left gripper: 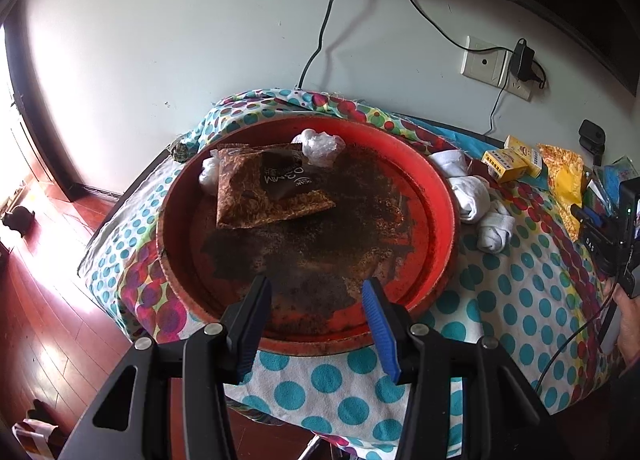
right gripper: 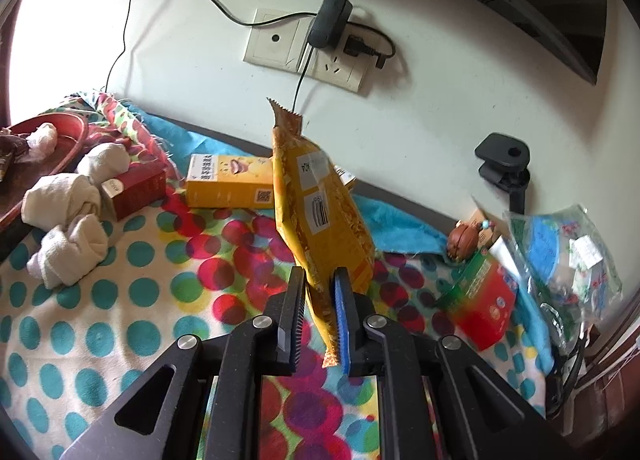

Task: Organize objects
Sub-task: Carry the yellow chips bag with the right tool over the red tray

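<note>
Yellow snack pkt (right gripper: 320, 211) clamped upright in my right gripper (right gripper: 318, 292) jaws, above dotted cloth (right gripper: 120, 300). My left gripper (left gripper: 316, 292) jaws half-open, empty, over red tray (left gripper: 440, 195).

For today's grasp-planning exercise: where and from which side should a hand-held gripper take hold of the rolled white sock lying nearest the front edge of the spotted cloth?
Grip the rolled white sock across its thick rolled middle, coming down from above with one finger on each long side. It lies flat on the polka-dot cloth, apart from the dark red box, so both flanks look free; the soft roll should compress and hold.
</note>
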